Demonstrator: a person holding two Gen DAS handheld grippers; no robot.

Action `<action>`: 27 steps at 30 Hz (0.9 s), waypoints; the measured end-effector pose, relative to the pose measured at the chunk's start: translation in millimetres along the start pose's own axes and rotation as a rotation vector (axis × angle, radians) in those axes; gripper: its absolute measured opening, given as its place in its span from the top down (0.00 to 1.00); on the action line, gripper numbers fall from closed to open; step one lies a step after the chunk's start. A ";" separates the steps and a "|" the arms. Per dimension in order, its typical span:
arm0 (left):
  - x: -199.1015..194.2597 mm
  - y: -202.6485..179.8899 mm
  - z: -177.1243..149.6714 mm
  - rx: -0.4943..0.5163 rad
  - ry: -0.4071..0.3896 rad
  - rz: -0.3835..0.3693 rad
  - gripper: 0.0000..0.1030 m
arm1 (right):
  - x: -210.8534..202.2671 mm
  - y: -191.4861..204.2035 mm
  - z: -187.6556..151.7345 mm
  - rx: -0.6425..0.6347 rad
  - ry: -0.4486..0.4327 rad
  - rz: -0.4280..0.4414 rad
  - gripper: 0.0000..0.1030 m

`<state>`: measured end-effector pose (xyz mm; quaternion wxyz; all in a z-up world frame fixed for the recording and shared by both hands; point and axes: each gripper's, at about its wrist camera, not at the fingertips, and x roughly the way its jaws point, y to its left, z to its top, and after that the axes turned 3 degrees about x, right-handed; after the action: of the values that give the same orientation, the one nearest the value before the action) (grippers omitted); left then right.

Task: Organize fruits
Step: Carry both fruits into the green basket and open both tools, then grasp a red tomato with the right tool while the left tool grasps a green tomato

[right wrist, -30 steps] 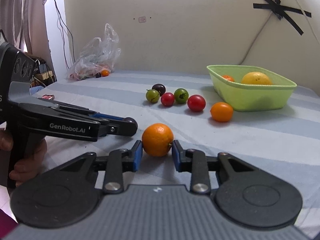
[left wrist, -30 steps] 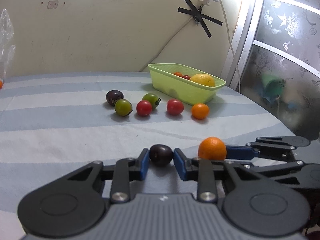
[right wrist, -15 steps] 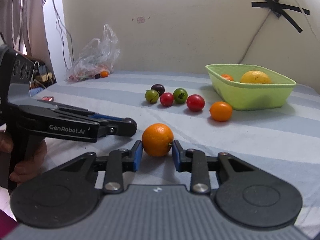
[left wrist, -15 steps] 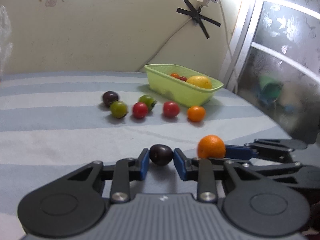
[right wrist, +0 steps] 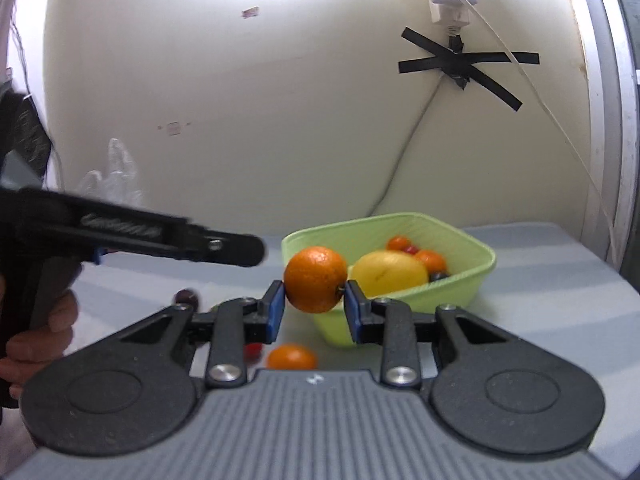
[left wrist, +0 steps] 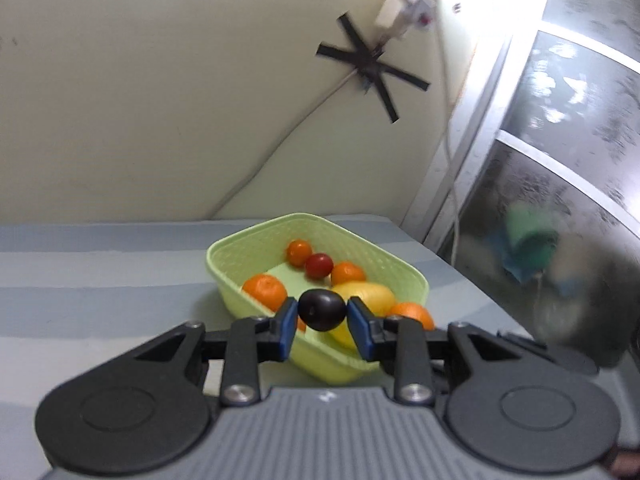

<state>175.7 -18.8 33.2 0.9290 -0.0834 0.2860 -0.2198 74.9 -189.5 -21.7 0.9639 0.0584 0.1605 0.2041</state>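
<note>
Green plastic basket (left wrist: 404, 268) sits on the striped tabletop (left wrist: 100, 280), already holding small oranges, a red tomato (left wrist: 319, 265) and a yellow fruit (right wrist: 390, 273). Left claw (left wrist: 322, 312) is clamped on a dark purple tomato (left wrist: 322, 310) above the basket's near rim. Right claw (right wrist: 314, 305) pinches an orange (right wrist: 316, 279) in the air just before the basket, with more fruit lying on the tabletop below.

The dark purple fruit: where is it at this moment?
In the left wrist view the dark purple fruit is clamped in the left gripper, lifted in front of the green basket, near its yellow fruit.
</note>
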 end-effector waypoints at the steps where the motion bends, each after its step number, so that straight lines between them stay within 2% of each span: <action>1: 8.3 1.5 3.6 -0.007 0.009 0.003 0.73 | 7.2 -2.3 1.3 -0.008 -0.001 -0.010 0.66; 2: 16.2 3.3 6.5 -0.011 0.016 0.007 0.73 | 13.1 -2.8 1.5 -0.017 0.000 -0.019 0.64; 4: 29.1 6.7 9.5 -0.016 0.033 0.017 0.66 | 19.9 -5.2 1.2 -0.027 0.001 -0.021 0.63; 6: 36.7 9.1 10.5 -0.018 0.042 0.034 0.58 | 23.6 -6.1 -1.1 -0.036 -0.009 -0.023 0.57; 7: 38.8 9.6 11.1 -0.018 0.043 0.041 0.58 | 24.7 -5.9 -2.6 -0.042 -0.016 -0.030 0.51; 9: 34.9 12.2 12.3 -0.027 0.032 0.034 0.58 | 20.4 -7.3 -5.9 -0.048 -0.039 -0.046 0.48; 11: 23.0 15.6 14.6 -0.035 0.004 0.023 0.58 | 14.1 -11.9 -5.3 -0.031 -0.072 -0.051 0.48; 15: -18.1 25.3 14.8 -0.032 -0.071 0.053 0.58 | -3.7 -24.1 -2.9 0.054 -0.138 -0.055 0.49; 17: -41.5 33.1 10.0 -0.030 -0.094 0.083 0.58 | -10.1 -27.5 -1.4 0.085 -0.161 -0.048 0.60; 20: -67.2 45.6 -2.0 -0.031 -0.103 0.133 0.58 | -19.1 -25.3 -0.1 0.110 -0.178 -0.009 0.65; 25: -94.4 65.4 -34.9 -0.083 -0.071 0.164 0.58 | -18.0 0.6 0.1 0.033 -0.097 0.128 0.66; 27: -96.9 64.8 -48.5 -0.064 -0.056 0.167 0.58 | -15.1 18.8 -4.5 -0.038 -0.042 0.173 0.66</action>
<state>99.8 81.6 23.1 0.9485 -0.0949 0.2729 -0.1299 53.3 -178.4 -18.3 0.9468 0.0581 0.1305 0.2883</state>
